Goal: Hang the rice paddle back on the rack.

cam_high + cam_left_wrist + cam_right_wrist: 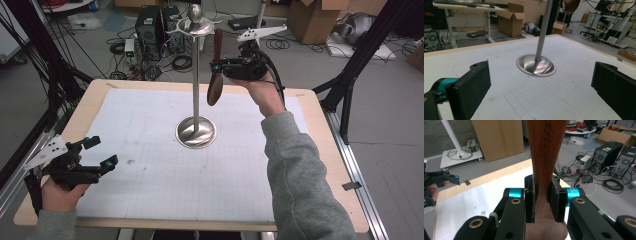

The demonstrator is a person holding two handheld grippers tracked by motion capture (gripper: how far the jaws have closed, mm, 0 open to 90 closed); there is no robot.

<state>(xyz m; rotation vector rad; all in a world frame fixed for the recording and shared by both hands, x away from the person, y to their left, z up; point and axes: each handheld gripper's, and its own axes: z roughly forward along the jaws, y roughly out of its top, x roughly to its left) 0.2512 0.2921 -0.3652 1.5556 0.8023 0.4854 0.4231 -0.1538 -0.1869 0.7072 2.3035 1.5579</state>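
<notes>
Wooden spoon [216, 70] above white gridded mat [150, 150]; cluttered lab floor.

Engraved lettering on the wooden spoon [548, 150] handle — upside down, not clearly readable

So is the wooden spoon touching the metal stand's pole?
Apart. The high view shows floor between the wooden spoon, held in the right gripper, and the stand's pole.

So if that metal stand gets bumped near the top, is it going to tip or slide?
The stand looks top-heavy: a tall thin pole on one small round base, so a high bump would probably rock it. Its polished base sits on smooth paper, so it may also slide.
</notes>
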